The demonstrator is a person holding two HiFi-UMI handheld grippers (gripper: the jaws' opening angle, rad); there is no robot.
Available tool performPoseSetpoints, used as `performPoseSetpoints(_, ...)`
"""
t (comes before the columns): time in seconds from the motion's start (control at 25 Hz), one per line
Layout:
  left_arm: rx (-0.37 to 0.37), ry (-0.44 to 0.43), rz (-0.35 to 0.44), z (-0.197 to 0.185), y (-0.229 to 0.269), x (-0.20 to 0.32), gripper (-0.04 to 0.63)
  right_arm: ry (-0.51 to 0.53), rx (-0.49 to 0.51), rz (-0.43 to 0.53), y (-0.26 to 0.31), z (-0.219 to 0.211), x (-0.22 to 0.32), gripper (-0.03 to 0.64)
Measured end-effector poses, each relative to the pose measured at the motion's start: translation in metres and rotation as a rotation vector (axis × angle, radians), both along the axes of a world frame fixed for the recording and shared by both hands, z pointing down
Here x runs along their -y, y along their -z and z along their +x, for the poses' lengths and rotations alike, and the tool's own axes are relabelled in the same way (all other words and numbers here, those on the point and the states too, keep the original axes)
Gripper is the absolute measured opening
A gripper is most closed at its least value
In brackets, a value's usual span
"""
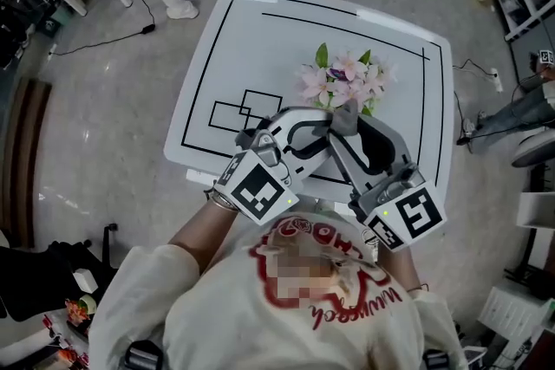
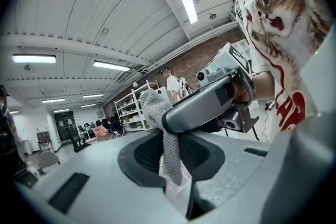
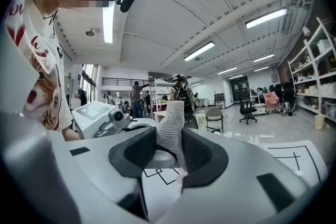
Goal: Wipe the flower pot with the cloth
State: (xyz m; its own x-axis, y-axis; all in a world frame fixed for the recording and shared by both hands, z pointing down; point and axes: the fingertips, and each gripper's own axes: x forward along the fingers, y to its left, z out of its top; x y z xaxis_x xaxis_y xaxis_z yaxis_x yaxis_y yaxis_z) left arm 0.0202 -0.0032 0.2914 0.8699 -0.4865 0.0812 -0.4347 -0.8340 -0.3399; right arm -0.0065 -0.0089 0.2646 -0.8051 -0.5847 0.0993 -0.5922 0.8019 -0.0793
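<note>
A: Over the table's [image 1: 227, 56] near edge, the left gripper [image 2: 176, 168] is clamped on the grey cloth [image 2: 154, 105] and holds it upright (a hand-over, I judge).
B: Right gripper [image 3: 169, 153]?
A: Jaws apart. The cloth stands between them unpinched, so they can draw clear.
B: Flower pot?
A: Hidden under the pink flowers [image 1: 342, 81], just beyond both grippers. Its wall cannot be seen.

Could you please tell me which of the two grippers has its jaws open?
The right gripper: its jaws stand apart, with a gap beside the cloth between them. The left gripper has its jaws closed on the cloth.
</note>
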Motion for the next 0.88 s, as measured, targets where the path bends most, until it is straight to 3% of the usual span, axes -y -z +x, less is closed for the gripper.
performPoseSetpoints(0.28,-0.023,-0.023,-0.061,-0.011,0.005,0.006,0.060,-0.062,-0.024,0.065,0.006,-0.005,0.005,0.070)
performPoseSetpoints(0.52,-0.060,-0.034,-0.053,-0.013,0.014,0.008,0.069,-0.114,-0.001,0.120,0.019,0.007,0.010,0.050)
performPoseSetpoints(0.68,-0.046,0.020,-0.060,-0.021,0.007,0.026,0.069,-0.197,0.036,0.147,0.035,0.041,0.029,0.048)
performPoseSetpoints(0.88,-0.062,0.100,-0.076,-0.027,0.009,0.053,0.069,-0.194,0.035,0.137,0.037,0.070,0.057,0.048)
